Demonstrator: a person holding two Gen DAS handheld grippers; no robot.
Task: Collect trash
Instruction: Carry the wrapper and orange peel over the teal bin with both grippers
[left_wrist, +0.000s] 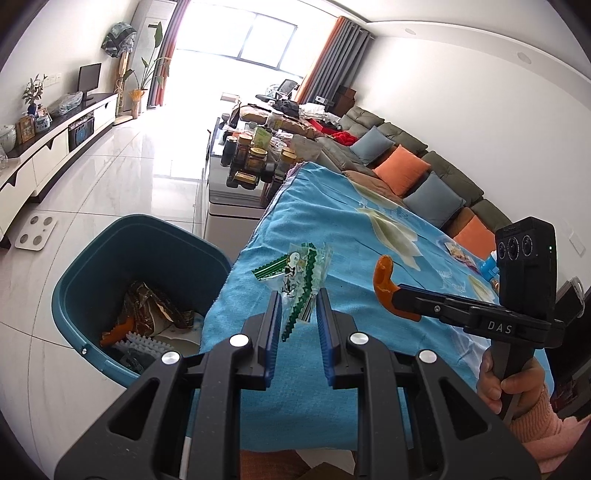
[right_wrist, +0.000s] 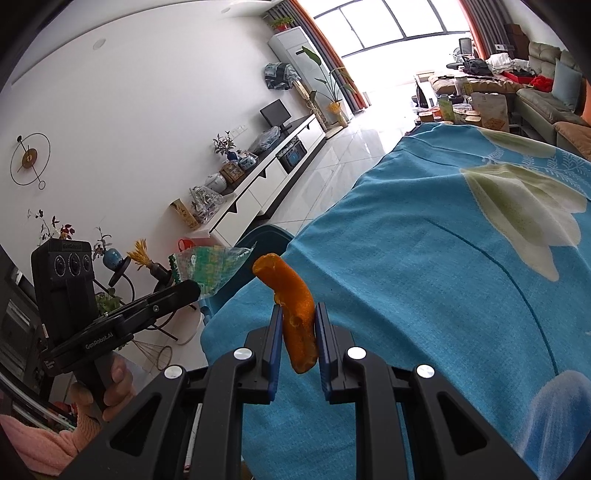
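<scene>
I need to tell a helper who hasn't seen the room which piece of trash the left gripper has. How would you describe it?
Start at the blue cloth covering the table, then its edge above the teal bin. There the left gripper is shut on a crinkled clear wrapper with green zigzag edges. The right gripper's piece is a solid orange peel.

Cloth bright blue w/ pale green-white leaf print; bin teal; wrapper clear w/ green zigzag edges; peel orange; pads blue on blk grippers; sleeve pink.
</scene>
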